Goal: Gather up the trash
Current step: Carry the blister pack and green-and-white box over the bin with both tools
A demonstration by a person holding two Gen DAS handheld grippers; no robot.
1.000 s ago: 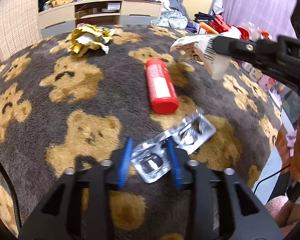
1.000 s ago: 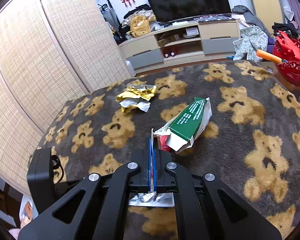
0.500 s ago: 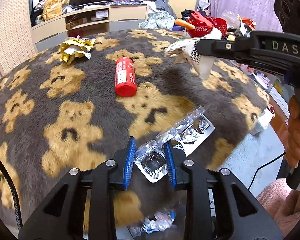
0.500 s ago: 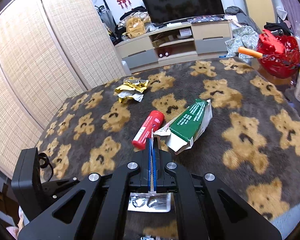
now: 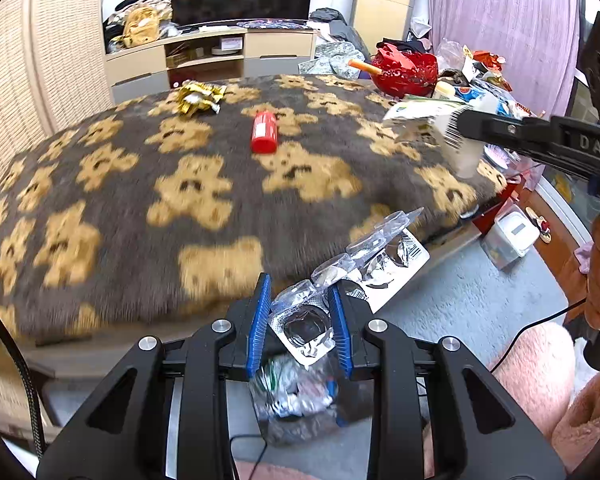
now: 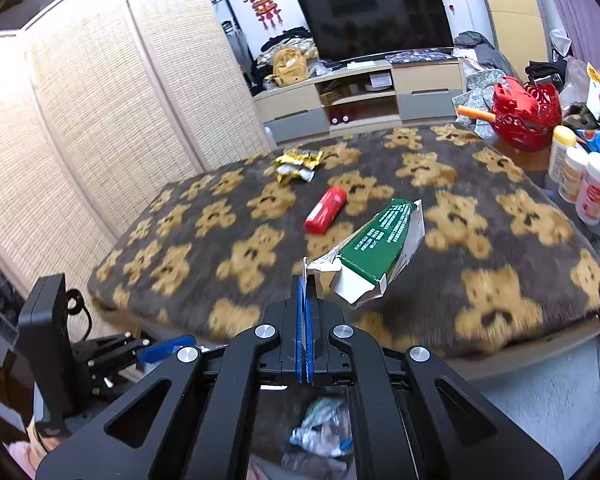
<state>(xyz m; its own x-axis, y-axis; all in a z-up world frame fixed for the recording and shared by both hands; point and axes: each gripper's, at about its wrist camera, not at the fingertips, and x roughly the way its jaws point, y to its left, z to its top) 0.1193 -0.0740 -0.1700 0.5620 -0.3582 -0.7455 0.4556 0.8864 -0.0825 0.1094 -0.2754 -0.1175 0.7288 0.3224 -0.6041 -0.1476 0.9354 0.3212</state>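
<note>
Both grippers have pulled back off the blanket [image 5: 148, 248]: left fingers [image 5: 260, 320] grip a blister pack [image 5: 364, 272], right fingers [image 6: 304, 320] pinch a green carton [image 6: 380, 256]; "DAS" marks the right gripper [image 5: 464, 124].

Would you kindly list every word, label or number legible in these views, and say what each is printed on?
"DAS": raised letters on the black right gripper arm, left wrist view.
White print on the green-and-white carton: too small to read.
Barcodes on the carton and on the silver foil blister pack: digits unreadable.
Labels on the white plastic bottles: blurred.
</note>
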